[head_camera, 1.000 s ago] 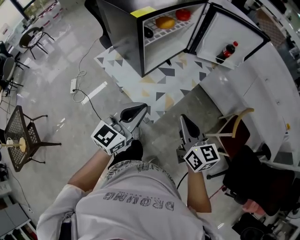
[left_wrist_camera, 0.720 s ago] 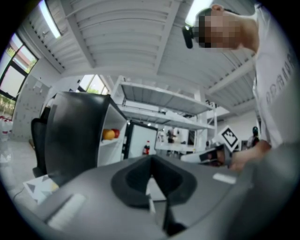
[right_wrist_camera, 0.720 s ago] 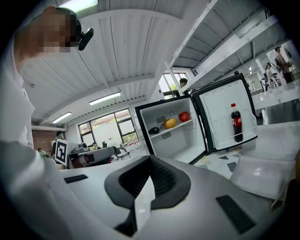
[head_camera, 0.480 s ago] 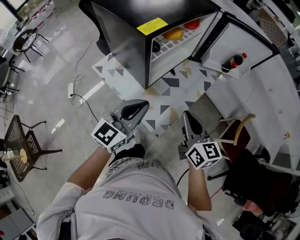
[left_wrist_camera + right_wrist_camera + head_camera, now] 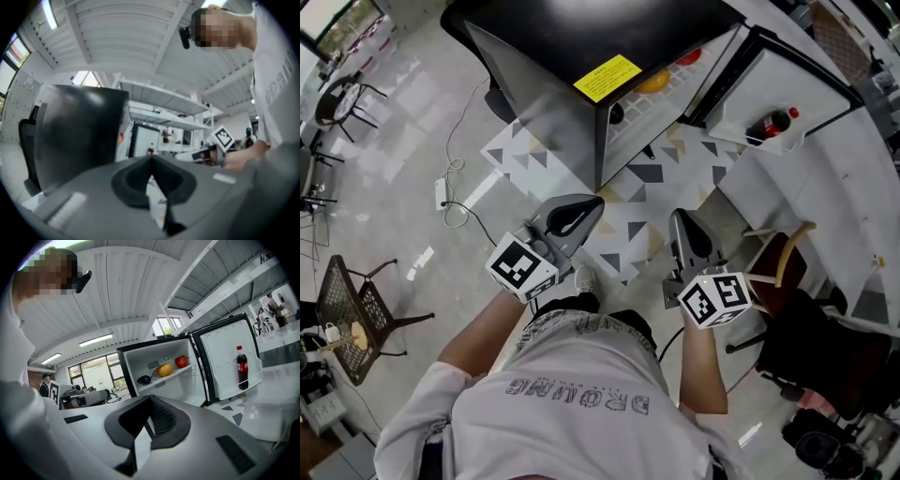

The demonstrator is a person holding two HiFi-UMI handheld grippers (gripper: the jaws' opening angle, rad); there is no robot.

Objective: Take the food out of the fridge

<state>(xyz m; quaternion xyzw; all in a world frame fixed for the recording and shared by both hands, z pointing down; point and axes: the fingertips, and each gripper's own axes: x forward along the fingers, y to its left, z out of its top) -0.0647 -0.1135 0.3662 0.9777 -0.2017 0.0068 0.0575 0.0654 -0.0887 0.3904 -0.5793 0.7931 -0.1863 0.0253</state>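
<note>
A small black fridge (image 5: 572,33) stands open ahead, its door (image 5: 787,80) swung to the right. In the right gripper view the upper shelf holds a red apple (image 5: 182,361), a yellow-orange fruit (image 5: 164,370) and a dark item (image 5: 144,379). A cola bottle (image 5: 241,367) stands in the door rack. From the head view the fridge top hides most of the shelf. My left gripper (image 5: 596,202) and right gripper (image 5: 680,218) are side by side over the floor, short of the fridge. Both are shut with nothing in them. The left gripper (image 5: 151,161) faces the fridge's black side wall (image 5: 79,136).
A patterned mat (image 5: 647,187) lies in front of the fridge. To the right are a wooden chair (image 5: 778,267), a white counter (image 5: 853,187) and a black office chair (image 5: 816,356). A power strip with its cable (image 5: 441,192) and a wire chair (image 5: 356,309) are to the left.
The person and both grippers have come closer to the fridge. It sits nearer in the head view, and its top now covers more of the shelf. Both grippers stay shut.
</note>
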